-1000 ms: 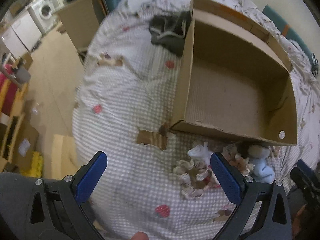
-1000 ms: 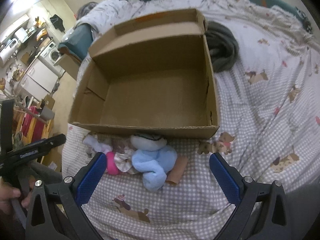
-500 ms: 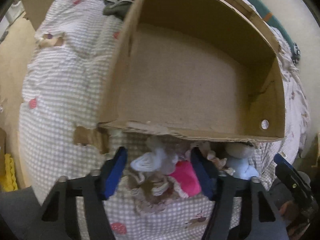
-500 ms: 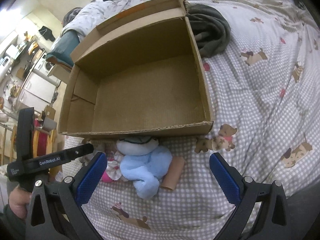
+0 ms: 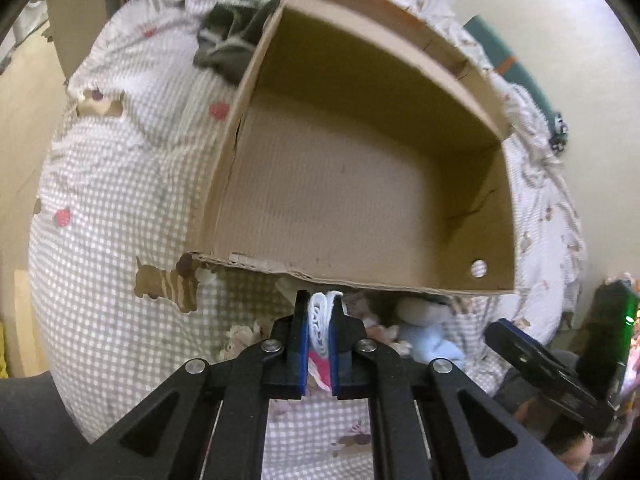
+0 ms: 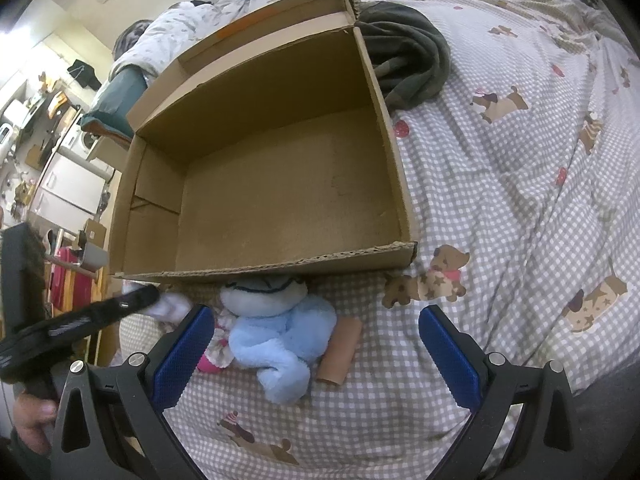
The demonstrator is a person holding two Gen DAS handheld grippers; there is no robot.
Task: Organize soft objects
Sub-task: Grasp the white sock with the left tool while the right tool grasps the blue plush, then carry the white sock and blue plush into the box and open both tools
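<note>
An open, empty cardboard box [image 5: 360, 184] [image 6: 280, 184] lies on the bed. Small soft things lie against its near wall. My left gripper [image 5: 319, 312] is shut on a white and pink frilly cloth toy [image 5: 320, 320], just in front of the box's near wall. A light blue plush toy [image 6: 280, 332] [image 5: 428, 340] lies beside it, with a pink frilly piece [image 6: 214, 354] at its left. My right gripper [image 6: 316, 344] is open and empty, its fingers on either side of the blue plush, above it.
A brown cardboard tube [image 6: 340, 356] lies right of the blue plush. A dark grey garment [image 6: 408, 60] is bunched at the box's far right corner. The checked bedsheet [image 6: 500, 200] stretches to the right. Floor and furniture lie off the bed's left edge [image 5: 24, 120].
My left gripper has moved in towards the box's near wall and shut on the white and pink cloth toy. My right gripper has come a little closer over the blue plush, still open.
</note>
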